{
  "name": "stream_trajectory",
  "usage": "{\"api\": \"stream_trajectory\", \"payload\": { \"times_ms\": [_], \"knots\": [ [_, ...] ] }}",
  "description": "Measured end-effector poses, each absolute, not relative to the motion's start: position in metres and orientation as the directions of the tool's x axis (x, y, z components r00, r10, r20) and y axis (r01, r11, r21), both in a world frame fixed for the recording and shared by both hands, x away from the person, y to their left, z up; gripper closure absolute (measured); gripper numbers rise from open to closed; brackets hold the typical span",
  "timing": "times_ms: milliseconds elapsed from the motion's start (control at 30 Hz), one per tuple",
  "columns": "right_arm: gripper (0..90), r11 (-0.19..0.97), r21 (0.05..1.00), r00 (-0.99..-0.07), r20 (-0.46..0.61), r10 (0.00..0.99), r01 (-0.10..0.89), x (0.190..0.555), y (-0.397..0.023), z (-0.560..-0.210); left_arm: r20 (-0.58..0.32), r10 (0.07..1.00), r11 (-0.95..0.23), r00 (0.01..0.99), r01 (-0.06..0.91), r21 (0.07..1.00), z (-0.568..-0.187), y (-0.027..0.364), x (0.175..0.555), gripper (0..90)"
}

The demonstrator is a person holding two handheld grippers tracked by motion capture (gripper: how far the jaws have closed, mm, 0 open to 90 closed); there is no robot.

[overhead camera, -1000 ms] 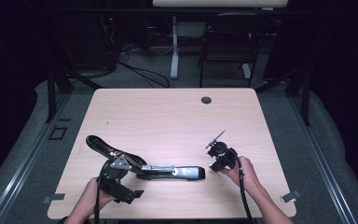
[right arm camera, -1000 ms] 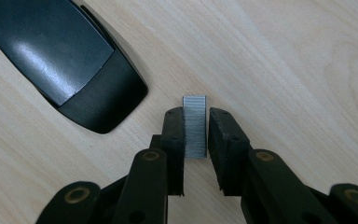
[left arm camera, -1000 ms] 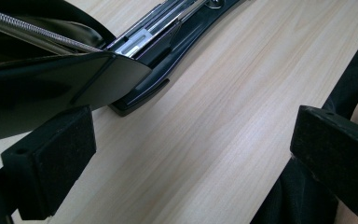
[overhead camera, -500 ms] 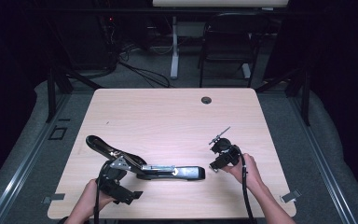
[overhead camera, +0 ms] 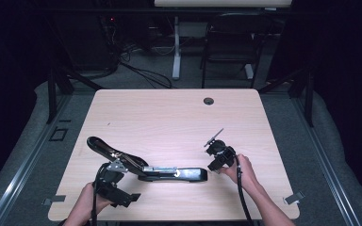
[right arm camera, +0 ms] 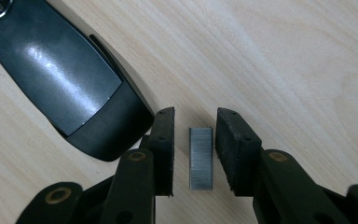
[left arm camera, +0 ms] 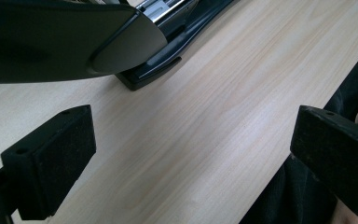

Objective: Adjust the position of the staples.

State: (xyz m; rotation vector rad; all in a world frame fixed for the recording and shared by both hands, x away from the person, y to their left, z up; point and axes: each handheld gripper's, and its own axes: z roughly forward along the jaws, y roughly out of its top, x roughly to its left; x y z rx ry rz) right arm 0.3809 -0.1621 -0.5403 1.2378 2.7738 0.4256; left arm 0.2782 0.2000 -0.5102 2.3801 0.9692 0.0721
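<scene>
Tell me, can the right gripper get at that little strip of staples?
Probably yes. The staples lie flat on the table between the right gripper's jaws, which have just been closing; small gaps remain each side. The stapler sits clear beside it.

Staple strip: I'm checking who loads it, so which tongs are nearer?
Right. The right tongs straddle the staple strip, jaws apart. The left tongs sit beyond the stapler's raised lid.

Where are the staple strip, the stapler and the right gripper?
staple strip (right arm camera: 200, 158), right gripper view, middle of its grey top face.
stapler (overhead camera: 184, 174), high view, its black base arm lying on the table.
right gripper (right arm camera: 195, 151), right gripper view, midway between its jaws.
</scene>
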Motion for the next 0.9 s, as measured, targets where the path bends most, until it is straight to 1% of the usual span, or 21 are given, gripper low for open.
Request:
{"api": "stream_trajectory", "payload": {
  "times_ms": [133, 167, 200, 267, 333, 367, 567, 667, 700, 733, 900],
  "knots": [
    [70.4, 0.659, 0.248, -0.684, 0.022, 0.729, 0.710, 0.383, -0.162, -0.540, -0.150, 0.657, -0.584, 0.738, 0.625, 0.517, -0.510, 0.201, 0.279, 0.2],
    [71.5, 0.625, 0.284, -0.659, 0.036, 0.751, 0.727, 0.380, -0.160, -0.544, -0.150, 0.657, -0.584, 0.738, 0.625, 0.517, -0.510, 0.201, 0.279, 0.2],
    [73.5, 0.625, 0.283, -0.659, 0.035, 0.752, 0.728, 0.380, -0.160, -0.544, -0.154, 0.660, -0.580, 0.735, 0.629, 0.518, -0.510, 0.201, 0.279, 0.2],
    [76.0, 0.657, 0.243, -0.680, 0.015, 0.733, 0.714, 0.383, -0.161, -0.542, -0.153, 0.661, -0.580, 0.735, 0.630, 0.517, -0.511, 0.201, 0.279, 0.2],
    [77.5, 0.661, 0.238, -0.683, 0.010, 0.731, 0.711, 0.383, -0.161, -0.542, -0.146, 0.660, -0.585, 0.737, 0.627, 0.514, -0.511, 0.201, 0.280, 0.3],
    [77.5, 0.651, 0.252, -0.674, 0.009, 0.739, 0.716, 0.382, -0.161, -0.543, -0.145, 0.660, -0.588, 0.737, 0.626, 0.512, -0.511, 0.201, 0.280, 0.3],
    [77.8, 0.650, 0.252, -0.675, 0.016, 0.738, 0.717, 0.383, -0.163, -0.540, -0.144, 0.662, -0.586, 0.735, 0.628, 0.512, -0.511, 0.201, 0.280, 0.3],
    [77.9, 0.646, 0.269, -0.675, 0.017, 0.738, 0.714, 0.383, -0.164, -0.538, -0.139, 0.663, -0.584, 0.735, 0.625, 0.519, -0.511, 0.201, 0.279, 0.4],
    [77.9, 0.657, 0.256, -0.683, 0.018, 0.730, 0.709, 0.384, -0.165, -0.535, -0.142, 0.665, -0.580, 0.733, 0.627, 0.521, -0.510, 0.201, 0.279, 0.4],
    [77.9, 0.645, 0.274, -0.675, 0.022, 0.737, 0.713, 0.384, -0.166, -0.535, -0.142, 0.665, -0.580, 0.733, 0.627, 0.520, -0.510, 0.201, 0.279, 0.4],
    [77.9, 0.639, 0.296, -0.674, 0.023, 0.738, 0.710, 0.384, -0.170, -0.530, -0.137, 0.662, -0.589, 0.737, 0.624, 0.514, -0.511, 0.201, 0.279, 0.4]
  ]
}}
